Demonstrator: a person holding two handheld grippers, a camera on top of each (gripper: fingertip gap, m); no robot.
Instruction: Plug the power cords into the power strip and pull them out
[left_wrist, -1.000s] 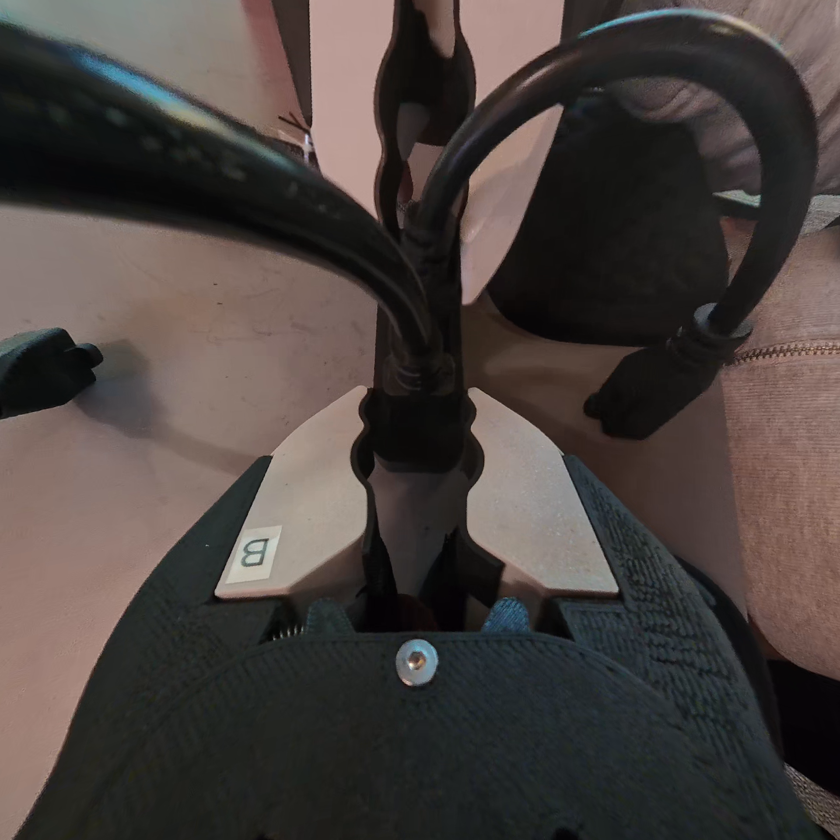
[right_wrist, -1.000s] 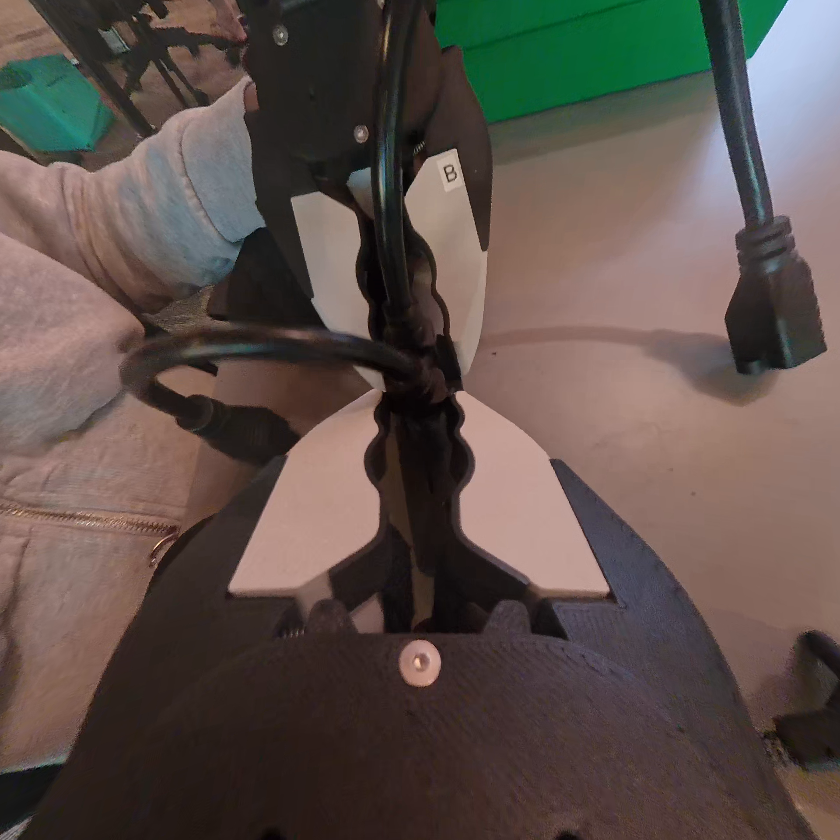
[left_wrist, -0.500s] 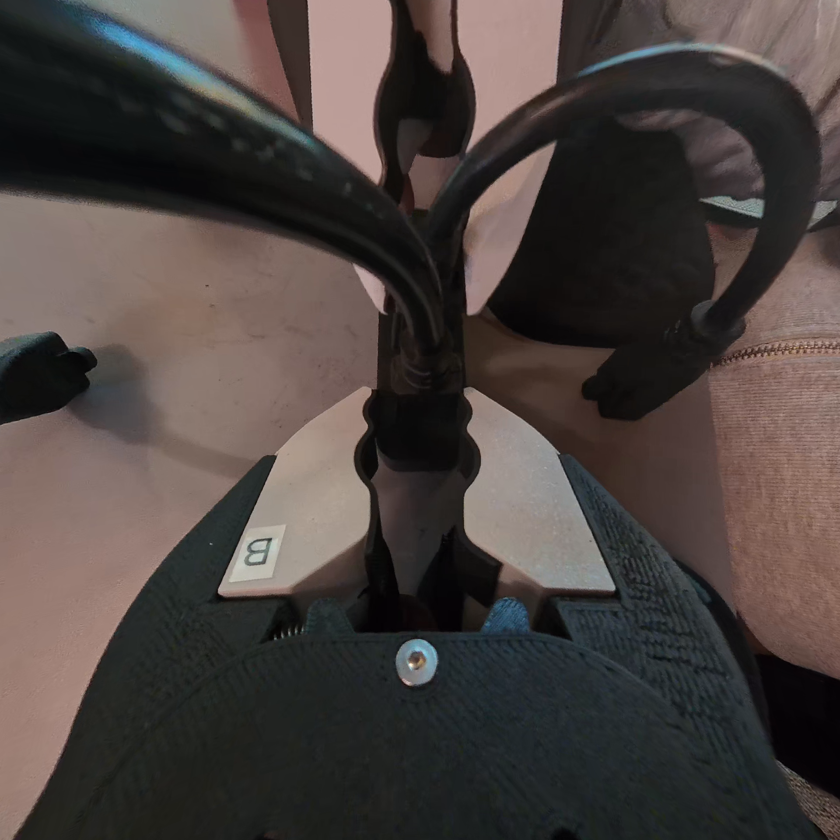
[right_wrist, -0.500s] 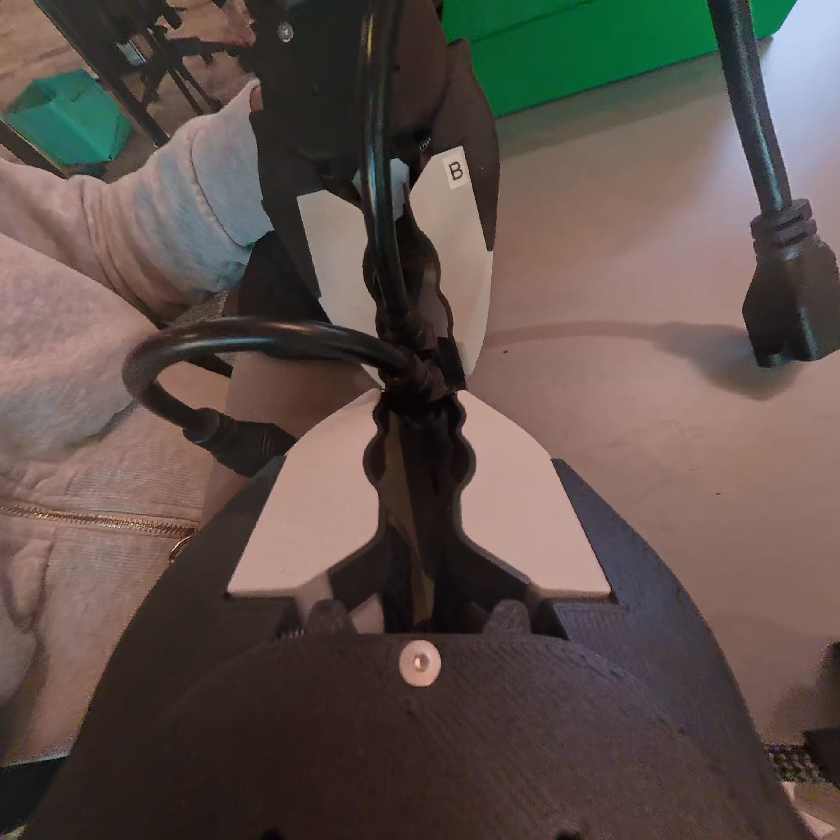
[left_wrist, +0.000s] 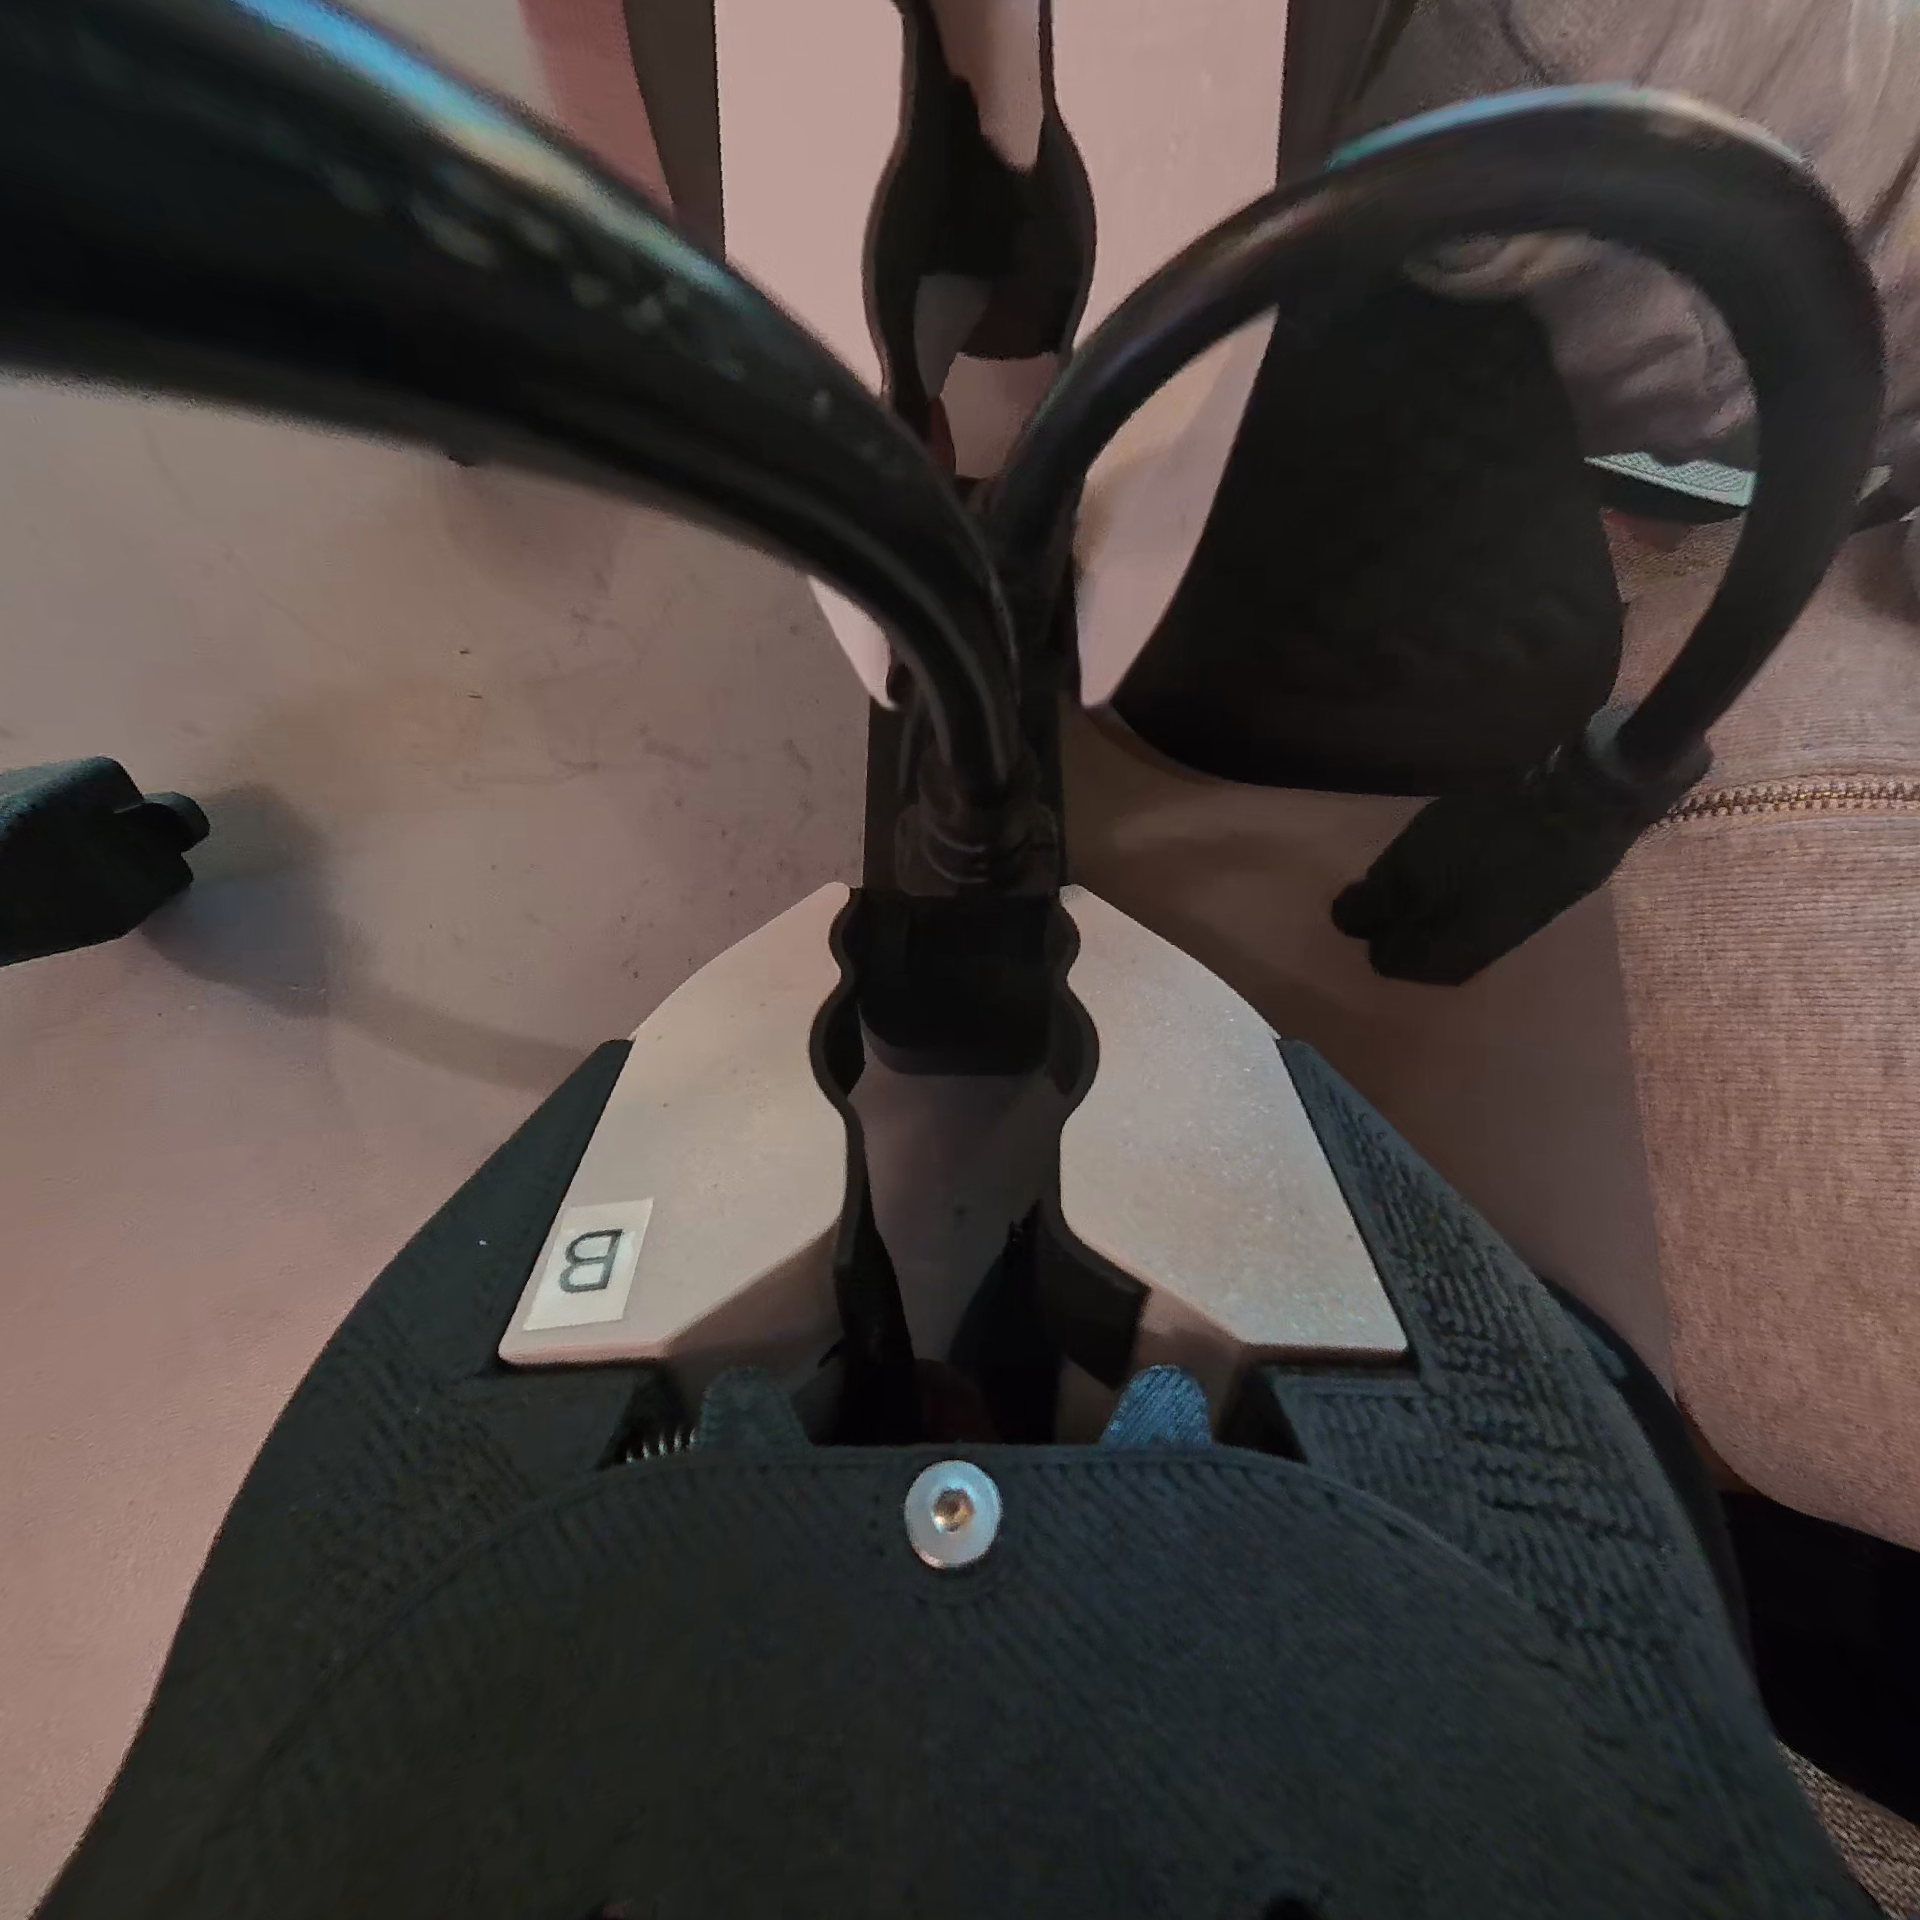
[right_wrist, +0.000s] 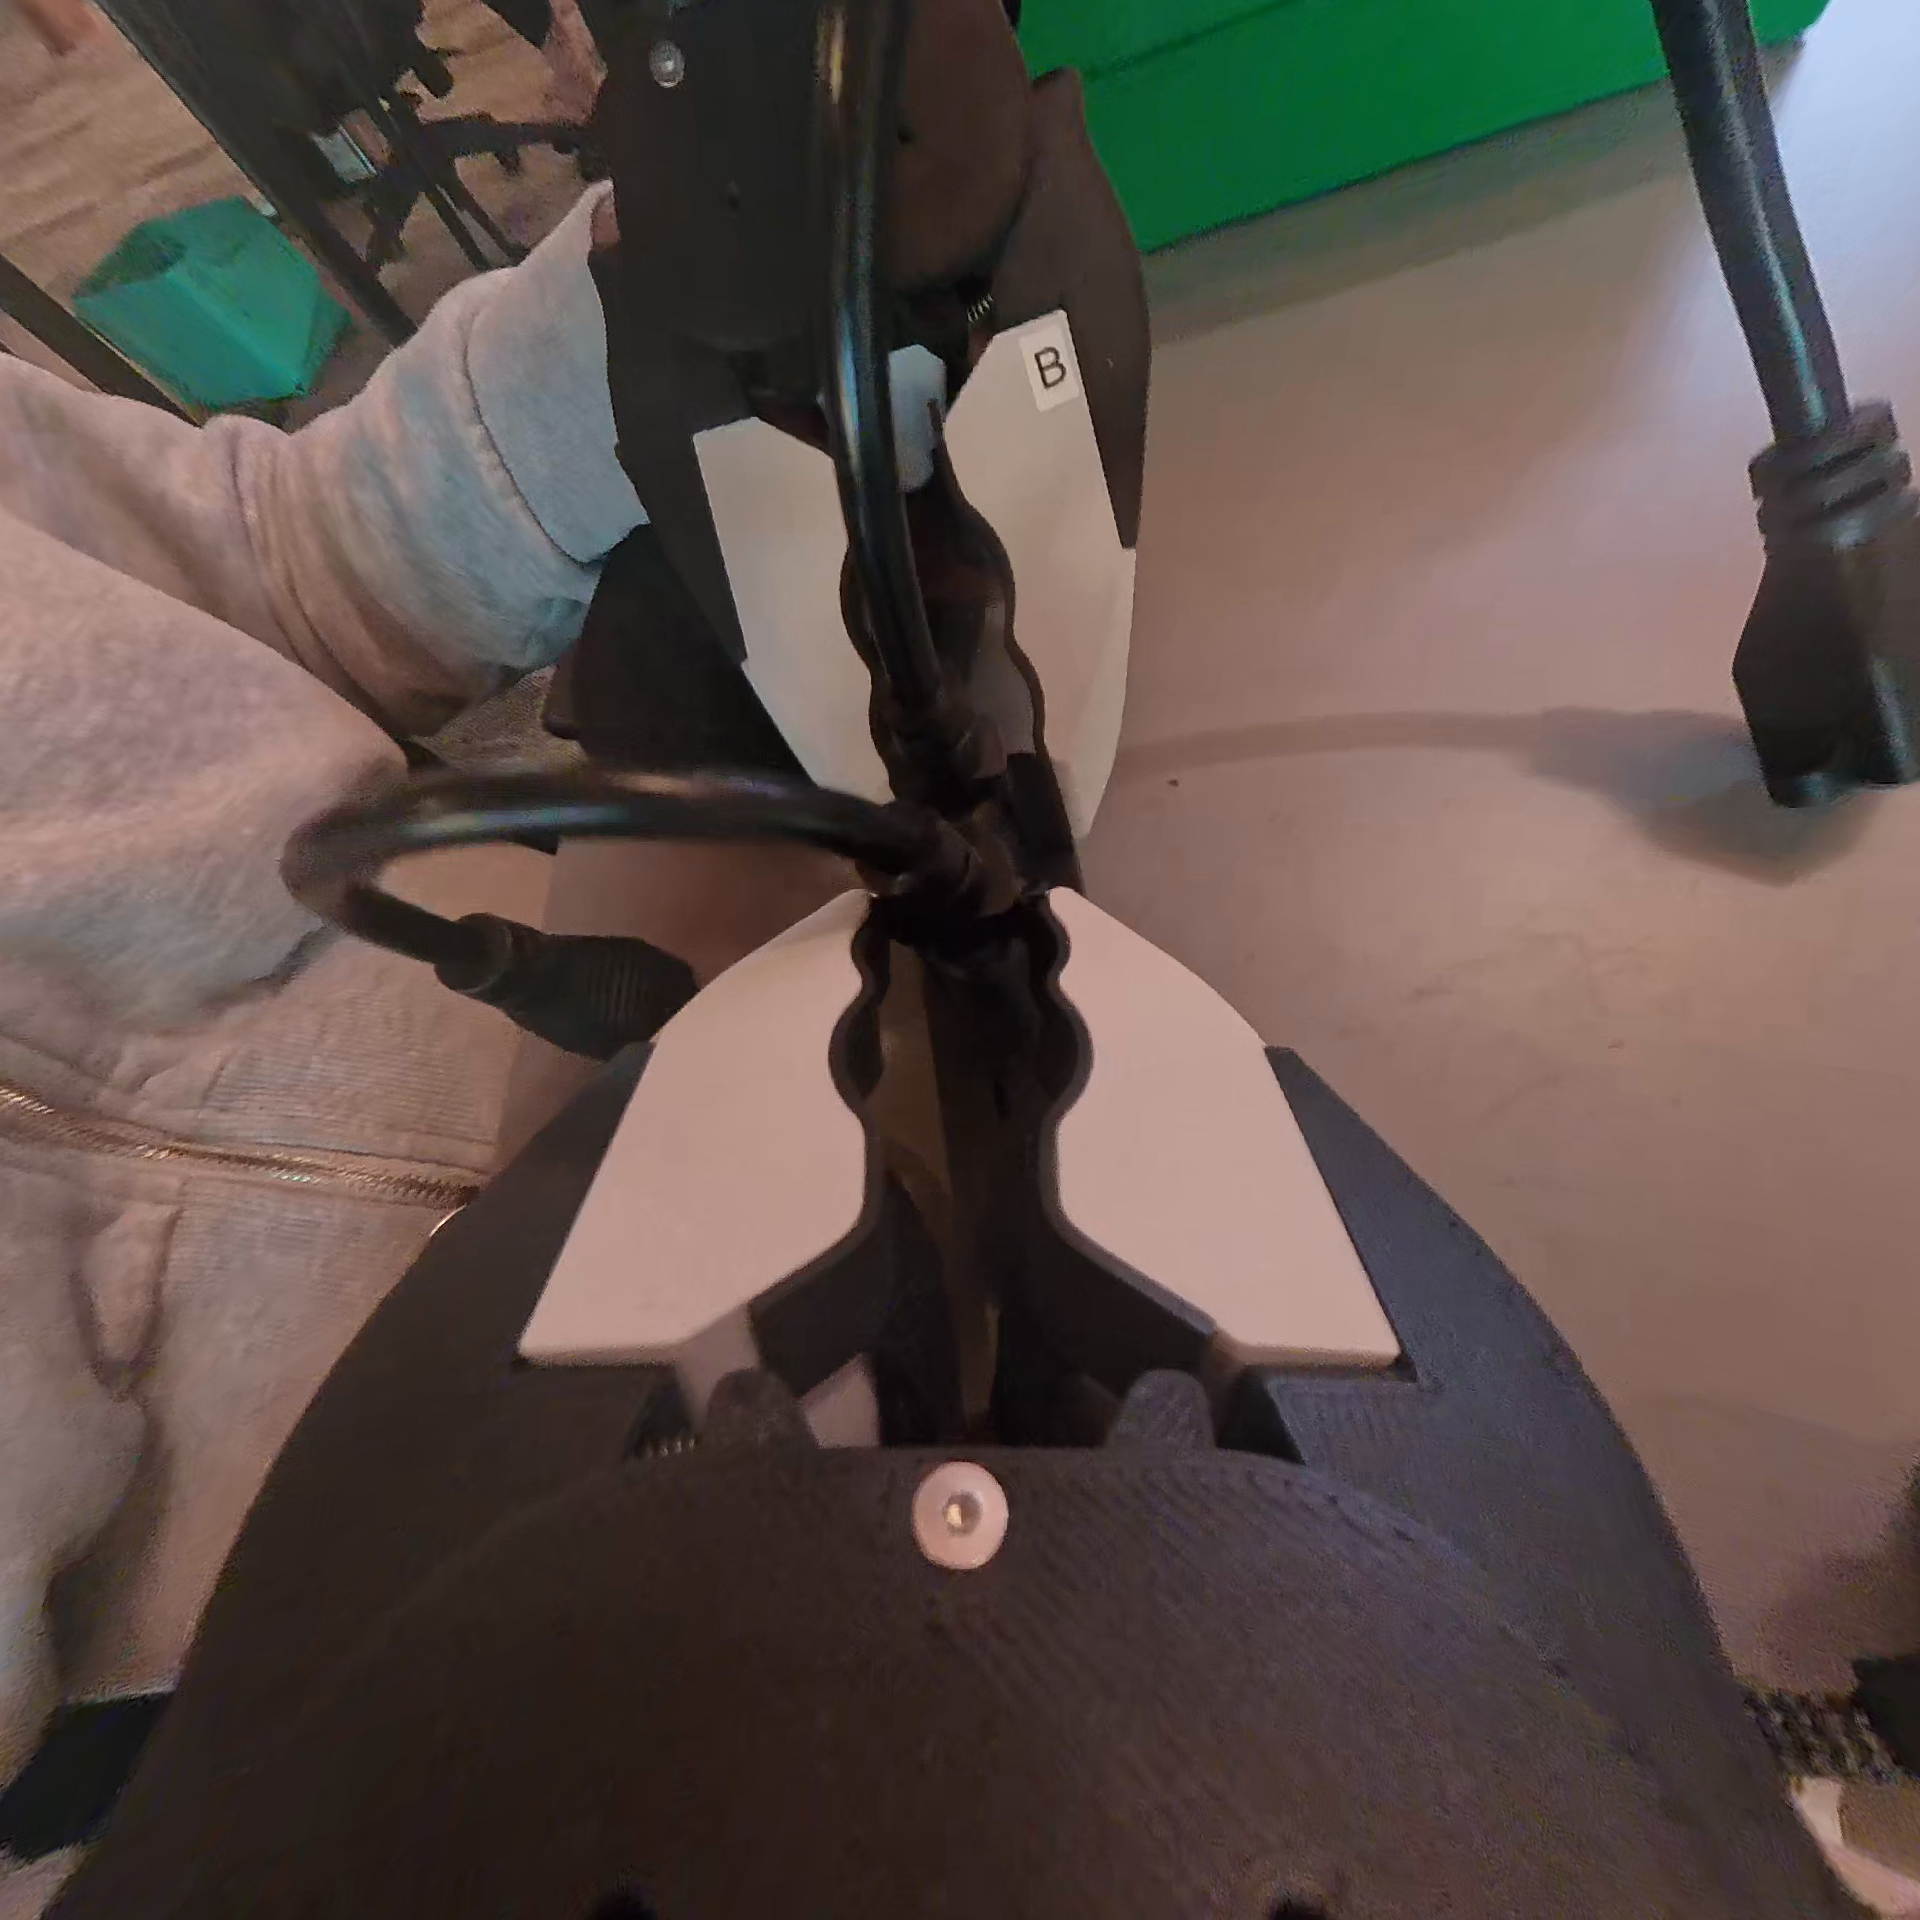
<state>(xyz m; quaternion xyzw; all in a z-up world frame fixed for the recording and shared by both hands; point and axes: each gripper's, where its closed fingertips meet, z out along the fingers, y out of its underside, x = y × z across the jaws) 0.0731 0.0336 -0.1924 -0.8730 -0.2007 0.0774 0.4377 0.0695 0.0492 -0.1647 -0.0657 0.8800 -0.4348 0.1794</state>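
My left gripper (left_wrist: 956, 904) is shut on a black plug body (left_wrist: 956, 977); its thick black cord (left_wrist: 468, 270) sweeps up to the left. My right gripper (right_wrist: 966, 899) faces it tip to tip and is shut on a second black plug (right_wrist: 971, 997). Its thinner cord (left_wrist: 1714, 312) loops round to a free plug end (left_wrist: 1475, 894). The two held plugs meet between the tips; I cannot tell whether they are joined. The right gripper (left_wrist: 977, 675) shows in the left view, the left gripper (right_wrist: 977, 800) in the right view. No power strip is in view.
Another cord's plug end (right_wrist: 1839, 644) hangs over the pale surface (right_wrist: 1455, 987) at right. A black plug (left_wrist: 83, 862) lies at left. A green box (right_wrist: 1351, 125) and a teal bin (right_wrist: 208, 301) stand behind. A person's sleeve (right_wrist: 364, 540) and zipped top (left_wrist: 1766, 987) are close. The grippers are tip to tip, or close to it.
Both grippers stay shut on their plugs, tip to tip. The hanging plug end has drifted slightly right in the right wrist view. Little else has moved.
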